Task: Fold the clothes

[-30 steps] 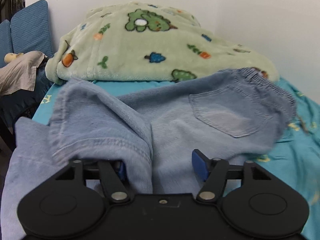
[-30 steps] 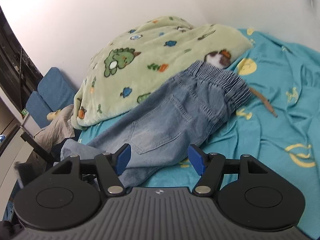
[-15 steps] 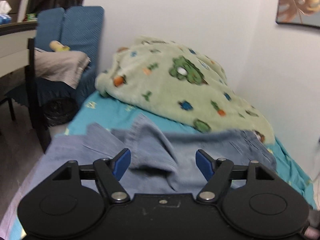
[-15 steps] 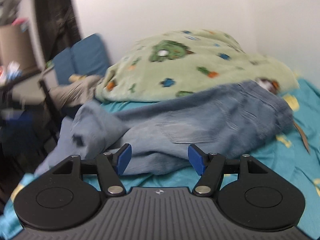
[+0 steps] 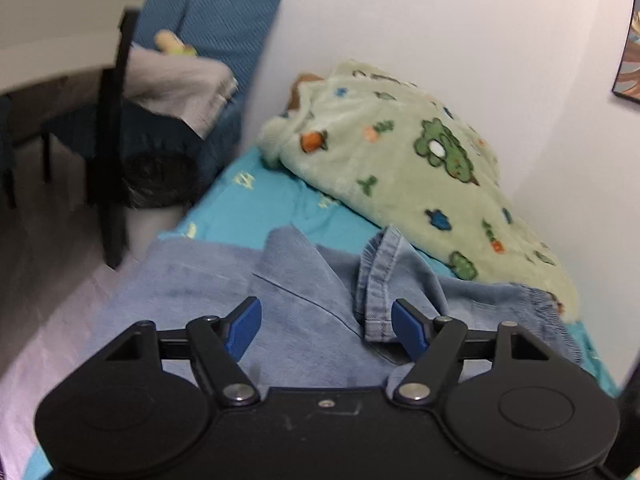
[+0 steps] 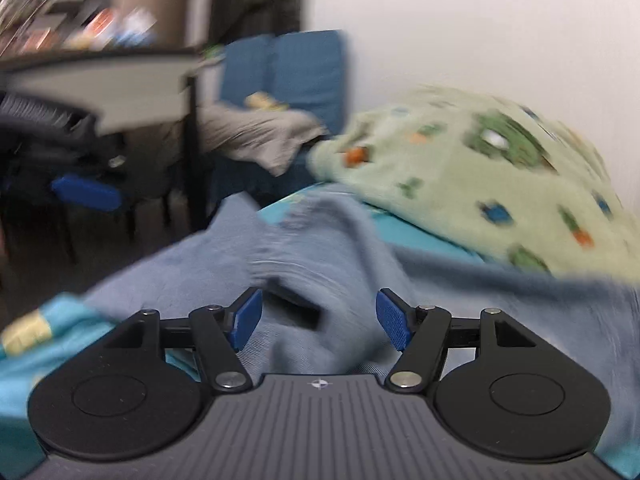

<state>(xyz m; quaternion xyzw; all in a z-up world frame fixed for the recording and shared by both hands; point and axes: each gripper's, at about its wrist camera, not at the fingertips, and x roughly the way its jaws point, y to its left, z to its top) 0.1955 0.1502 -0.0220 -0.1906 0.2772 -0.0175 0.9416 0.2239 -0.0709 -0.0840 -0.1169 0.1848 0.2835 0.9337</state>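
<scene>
Light blue jeans (image 5: 288,296) lie crumpled across the teal bed sheet (image 5: 248,196), one leg hem (image 5: 376,276) folded up near my left gripper's right finger. My left gripper (image 5: 326,324) is open and empty just above the denim. In the right wrist view the jeans (image 6: 320,256) are blurred and bunched up in front of my right gripper (image 6: 318,320), which is open and empty over them.
A green cartoon-print blanket (image 5: 412,160) is heaped along the white wall behind the jeans. To the left stand a blue chair (image 5: 216,12) with grey cloth (image 5: 180,88) on it and a table with a black leg (image 5: 112,132). The bed edge drops to the floor at left.
Both grippers have swung left toward the leg end of the jeans and the bed's edge. The left gripper let go of the fold that lay over its finger. Both stay open.
</scene>
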